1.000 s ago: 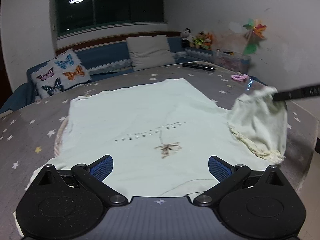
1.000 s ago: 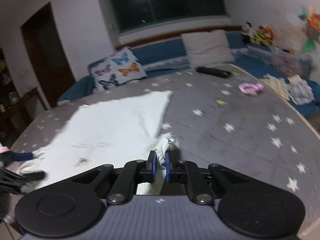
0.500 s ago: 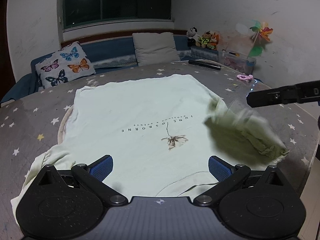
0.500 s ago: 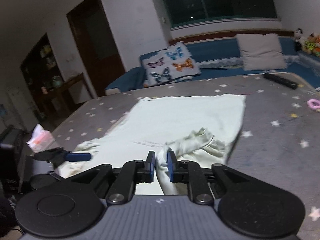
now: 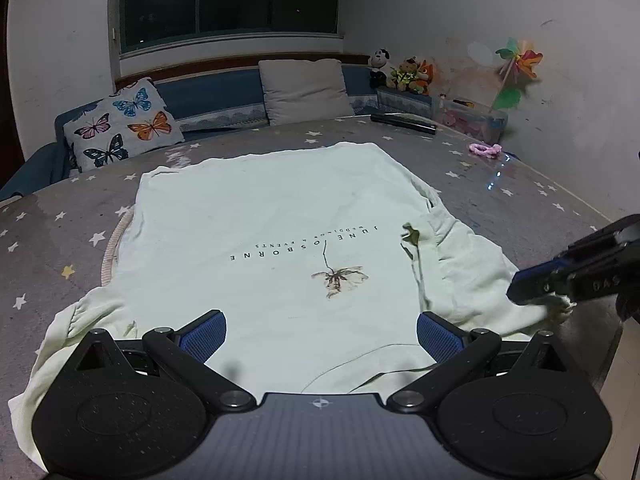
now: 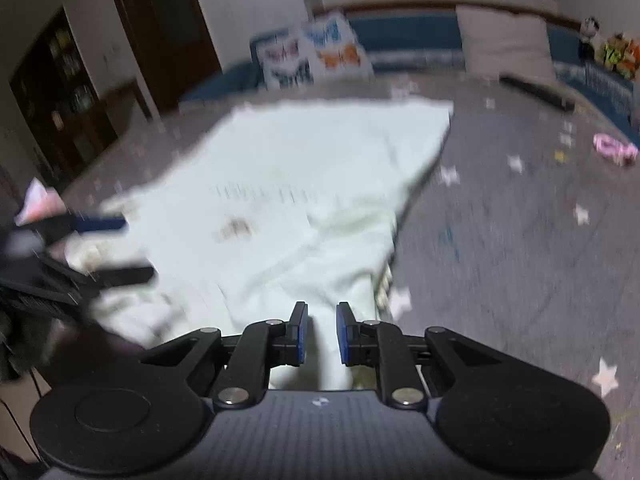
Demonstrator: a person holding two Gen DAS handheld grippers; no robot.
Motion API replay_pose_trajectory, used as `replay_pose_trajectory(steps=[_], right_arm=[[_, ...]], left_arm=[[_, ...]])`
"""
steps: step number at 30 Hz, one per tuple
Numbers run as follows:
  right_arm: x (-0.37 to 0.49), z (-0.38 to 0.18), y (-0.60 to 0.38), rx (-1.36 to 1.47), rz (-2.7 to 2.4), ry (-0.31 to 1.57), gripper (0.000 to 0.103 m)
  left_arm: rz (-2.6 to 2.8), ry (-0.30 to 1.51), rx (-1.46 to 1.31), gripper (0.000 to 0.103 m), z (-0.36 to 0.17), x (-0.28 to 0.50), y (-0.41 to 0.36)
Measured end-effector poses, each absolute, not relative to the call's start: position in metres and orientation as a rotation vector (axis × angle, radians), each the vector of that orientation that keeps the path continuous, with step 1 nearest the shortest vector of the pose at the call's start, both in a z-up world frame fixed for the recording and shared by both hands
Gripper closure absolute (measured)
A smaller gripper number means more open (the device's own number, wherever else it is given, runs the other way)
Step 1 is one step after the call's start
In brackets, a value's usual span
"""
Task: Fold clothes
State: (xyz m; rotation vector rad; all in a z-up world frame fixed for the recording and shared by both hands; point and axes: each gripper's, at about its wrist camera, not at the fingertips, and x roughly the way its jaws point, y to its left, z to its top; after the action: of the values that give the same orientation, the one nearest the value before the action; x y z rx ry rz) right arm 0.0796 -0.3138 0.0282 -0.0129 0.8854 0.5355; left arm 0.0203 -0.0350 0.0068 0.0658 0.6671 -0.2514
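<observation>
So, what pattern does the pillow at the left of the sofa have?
Colourful butterflies on a pale ground; the pillow shows best in the left wrist view.

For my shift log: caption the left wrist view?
Open left gripper over pale green shirt; right gripper at its sleeve.

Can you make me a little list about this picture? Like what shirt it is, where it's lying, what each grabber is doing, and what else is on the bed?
garment: pale green T-shirt, print side up, mostly spread flat
surface: grey star-print cover
left gripper: open wide, above the shirt's near edge, holding nothing
right gripper: jaws slightly apart, right sleeve lying between them
right sleeve: bunched, at the shirt's side
left sleeve: rumpled, unfolded
also on the bed: pink ring toy, long black object
folding: not yet started
</observation>
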Motion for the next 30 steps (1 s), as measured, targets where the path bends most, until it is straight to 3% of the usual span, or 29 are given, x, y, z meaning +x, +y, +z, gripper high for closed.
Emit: replay_pose_trajectory(steps=[13,30], right_arm=[[0.111,0.04,-0.296,-0.137,0.487,0.771,0.083],[0.136,0.016,-0.274,-0.164,0.488,0.801,0.079]], left_arm=[[-0.163,0.659,0.03,0.0,0.012,0.012,-0.004],[0.178,0.638,-0.111,0.001,0.011,-0.028,0.089]])
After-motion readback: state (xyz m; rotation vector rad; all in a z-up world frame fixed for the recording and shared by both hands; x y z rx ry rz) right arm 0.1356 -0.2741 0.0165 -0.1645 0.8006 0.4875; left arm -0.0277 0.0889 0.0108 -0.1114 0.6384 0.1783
